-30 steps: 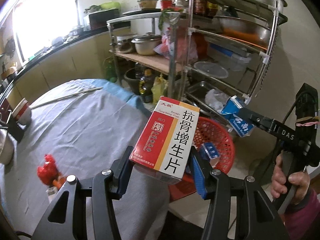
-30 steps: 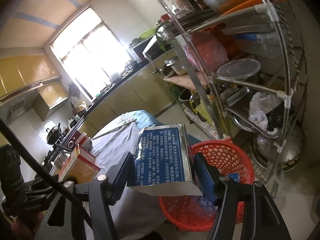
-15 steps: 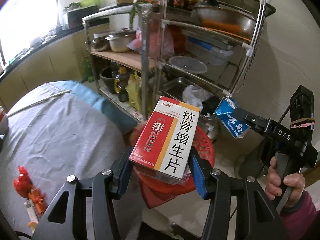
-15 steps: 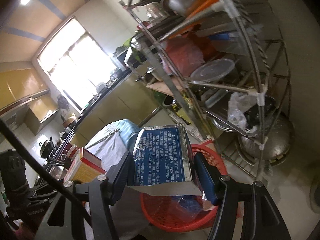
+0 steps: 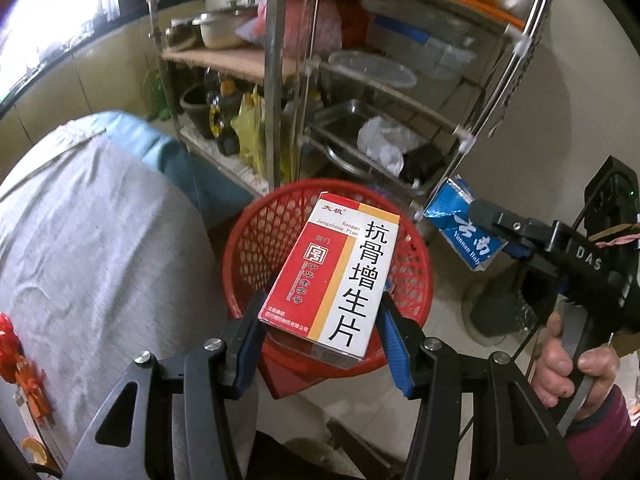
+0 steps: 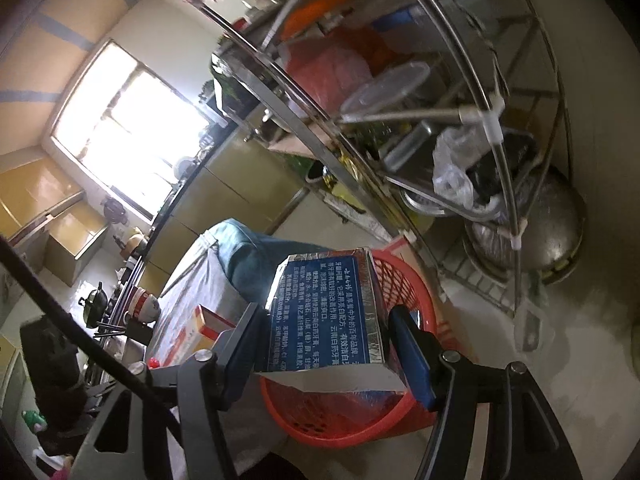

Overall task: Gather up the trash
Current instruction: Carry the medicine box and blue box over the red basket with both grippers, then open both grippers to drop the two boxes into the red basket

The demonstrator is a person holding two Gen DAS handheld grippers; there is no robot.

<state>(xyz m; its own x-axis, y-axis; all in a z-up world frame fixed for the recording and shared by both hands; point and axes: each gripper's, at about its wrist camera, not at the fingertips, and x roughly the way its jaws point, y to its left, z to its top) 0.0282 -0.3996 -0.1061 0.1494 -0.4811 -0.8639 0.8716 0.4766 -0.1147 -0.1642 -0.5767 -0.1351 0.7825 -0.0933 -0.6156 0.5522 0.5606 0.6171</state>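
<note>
My left tongs [image 5: 322,322] are clamped on a red-and-white medicine box [image 5: 334,276], which hangs directly above the red mesh basket [image 5: 256,240]. My right tongs [image 6: 330,340] are clamped on a blue toothpaste carton [image 6: 324,312], over the basket's rim on the side away from the grey-covered desk [image 5: 92,232]. To do this well, I should bring each box squarely over the basket's mouth before spreading the tongs, one side at a time, so neither glances off the rim. The medicine box looks crisp and rigid; the carton's open end is torn, so it probably crushes easily.
</note>
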